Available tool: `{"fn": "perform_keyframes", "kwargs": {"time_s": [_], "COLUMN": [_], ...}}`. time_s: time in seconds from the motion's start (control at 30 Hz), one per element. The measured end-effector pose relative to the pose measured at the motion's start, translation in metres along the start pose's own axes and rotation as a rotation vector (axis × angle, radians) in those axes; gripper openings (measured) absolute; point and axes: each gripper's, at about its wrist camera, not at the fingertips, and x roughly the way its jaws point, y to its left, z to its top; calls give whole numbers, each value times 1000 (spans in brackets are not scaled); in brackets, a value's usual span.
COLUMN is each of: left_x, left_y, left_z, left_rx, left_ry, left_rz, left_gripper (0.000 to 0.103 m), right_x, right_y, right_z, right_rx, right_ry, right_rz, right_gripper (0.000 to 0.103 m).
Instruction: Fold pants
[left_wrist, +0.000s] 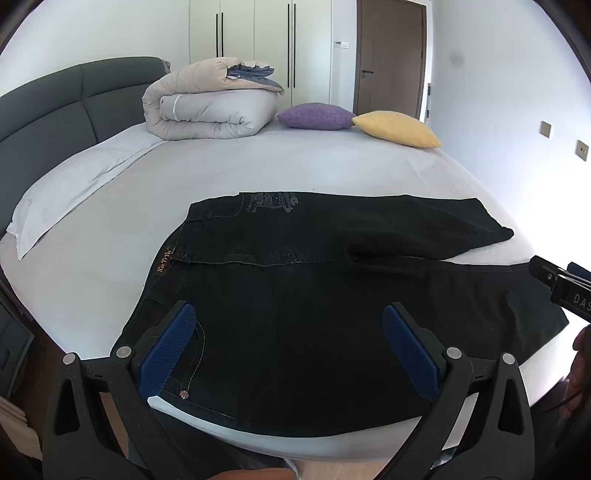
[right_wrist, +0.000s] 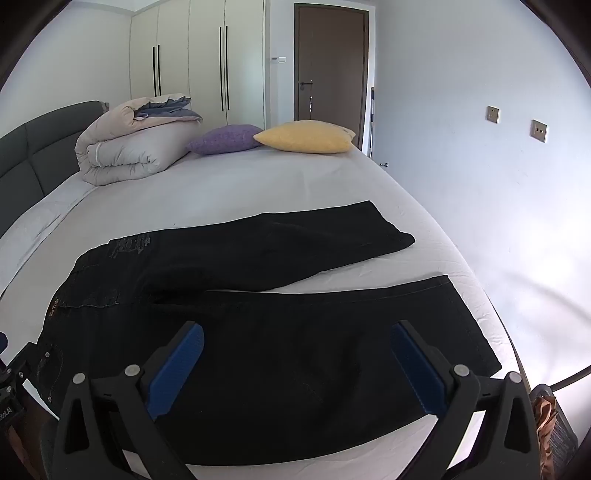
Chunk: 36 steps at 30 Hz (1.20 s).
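Bare sheet (right_wrist: 258, 184) beyond the pants (right_wrist: 258, 332), duvet (right_wrist: 125, 147) and pillows (apparently far edge) well apart

The pants (right_wrist: 236, 332) lie spread along the near edge of the bed (right_wrist: 258, 184), waist toward the headboard (right_wrist: 33, 155), legs toward the foot. At the far edge, a folded duvet (right_wrist: 125, 147) sits nearest the headboard, with two cushions (right_wrist: 306, 136) to its right.

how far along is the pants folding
Done: the black denim pants lie spread flat on the grey-sheeted bed, legs apart. In hand: nothing; the left gripper and right gripper hover open above the fabric. Left: every fold, beginning with laying one leg over the other.
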Motion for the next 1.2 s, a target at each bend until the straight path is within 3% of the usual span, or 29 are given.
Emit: {"fn": "perform_keyframes", "kwargs": {"time_s": [1.2], "left_x": [12], "left_y": [7], "left_z": [-5], "left_rx": [-26], "left_ry": [33], "left_rz": [-6], "left_gripper": [103], "right_x": [5], "right_y": [21], "right_z": [-15], "right_rx": [-51], "right_ry": [32], "right_rz": [12], "right_gripper": [103]}}
